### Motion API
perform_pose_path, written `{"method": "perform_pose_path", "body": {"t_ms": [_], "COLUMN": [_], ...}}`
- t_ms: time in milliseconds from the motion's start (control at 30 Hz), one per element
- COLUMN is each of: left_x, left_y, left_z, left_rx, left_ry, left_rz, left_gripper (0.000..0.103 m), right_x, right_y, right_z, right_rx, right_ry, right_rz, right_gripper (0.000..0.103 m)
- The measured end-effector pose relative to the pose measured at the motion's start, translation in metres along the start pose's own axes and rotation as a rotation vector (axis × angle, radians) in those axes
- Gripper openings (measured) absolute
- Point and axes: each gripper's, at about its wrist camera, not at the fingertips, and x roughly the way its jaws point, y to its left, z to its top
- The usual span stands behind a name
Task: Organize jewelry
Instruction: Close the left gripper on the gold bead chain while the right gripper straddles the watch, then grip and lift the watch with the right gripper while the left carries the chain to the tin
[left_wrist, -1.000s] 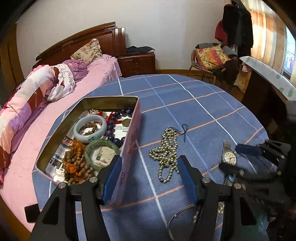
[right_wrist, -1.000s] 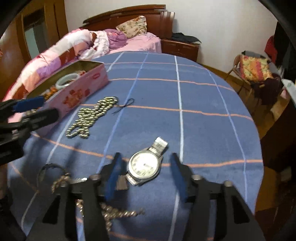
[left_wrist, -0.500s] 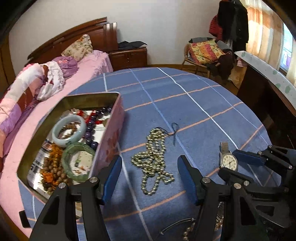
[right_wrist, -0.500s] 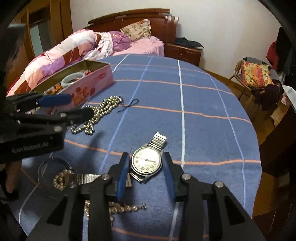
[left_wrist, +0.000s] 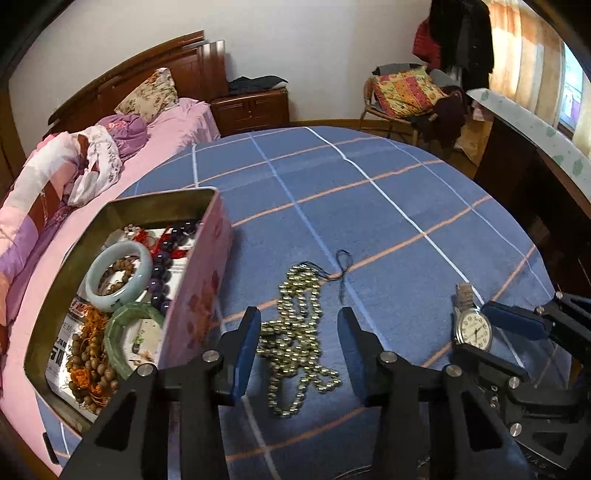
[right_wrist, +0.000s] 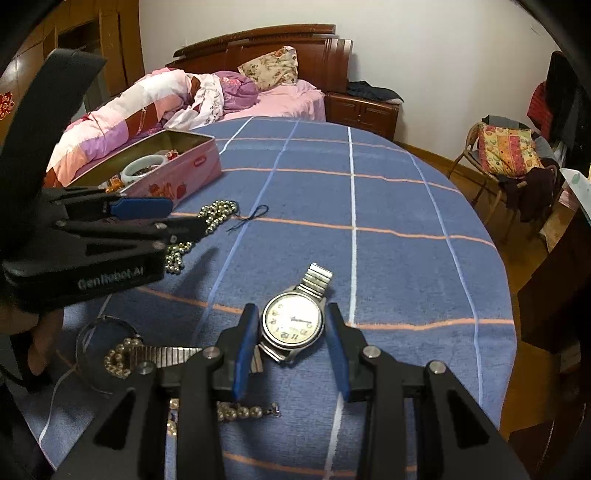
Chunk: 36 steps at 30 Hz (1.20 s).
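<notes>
A gold bead necklace (left_wrist: 299, 332) lies on the blue checked tablecloth (left_wrist: 369, 221). My left gripper (left_wrist: 297, 332) is open with a finger on each side of the necklace's near part. A silver wristwatch (right_wrist: 293, 321) lies further right; it also shows in the left wrist view (left_wrist: 472, 326). My right gripper (right_wrist: 291, 332) is open, its blue pads close on both sides of the watch face, not clearly pressing it. A pink tin (left_wrist: 199, 295) at the left holds jade bangles (left_wrist: 118, 273) and wooden and purple beads.
A thin bangle (right_wrist: 96, 332), a metal stretch band (right_wrist: 166, 356) and a bead chain (right_wrist: 243, 411) lie at the near table edge beside the right gripper. A bed (left_wrist: 55, 184) is behind the tin, a chair (left_wrist: 406, 92) and a dark sideboard (left_wrist: 535, 177) to the right.
Both grippers have moved forward and lower. The left fingers now straddle the necklace. The right fingers have narrowed around the watch face.
</notes>
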Motion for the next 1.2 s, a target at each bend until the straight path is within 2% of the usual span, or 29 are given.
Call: {"method": "perform_pose_path", "body": {"t_ms": [100, 167, 233, 300, 367, 433, 633, 767, 1200], "left_x": [0.005, 0.011, 0.013, 0.013, 0.012, 0.011, 0.001, -0.022, -0.071], "left_y": [-0.003, 0.002, 0.006, 0.007, 0.004, 0.004, 0.011, 0.016, 0.038], "left_z": [-0.001, 0.000, 0.003, 0.002, 0.001, 0.000, -0.006, -0.004, 0.012], "left_rx": [0.000, -0.035, -0.041, -0.045, -0.026, -0.023, -0.060, -0.073, -0.127], "left_ry": [0.022, 0.046, 0.033, 0.033, 0.032, 0.031, 0.014, -0.051, -0.161], "left_rz": [-0.021, -0.040, -0.024, -0.018, -0.027, -0.042, -0.081, -0.091, -0.137], "left_gripper": [0.044, 0.042, 0.042, 0.038, 0.015, 0.009, 0.009, 0.009, 0.009], "right_x": [0.000, 0.000, 0.000, -0.001, -0.001, -0.003, -0.015, -0.023, -0.048], "right_y": [0.000, -0.001, -0.001, -0.001, 0.000, 0.000, -0.002, -0.002, 0.011], "right_z": [-0.001, -0.001, -0.001, -0.001, -0.001, -0.001, 0.003, 0.008, 0.024], "right_rx": [-0.002, -0.003, -0.005, -0.011, -0.016, -0.018, -0.018, -0.018, -0.041], "right_ry": [0.002, 0.002, 0.002, 0.000, -0.003, -0.012, -0.050, -0.076, -0.160], "right_rz": [0.002, 0.003, 0.006, 0.007, 0.007, 0.010, 0.021, 0.025, 0.046], "right_gripper": [0.039, 0.039, 0.039, 0.039, 0.039, 0.039, 0.039, 0.039, 0.039]}}
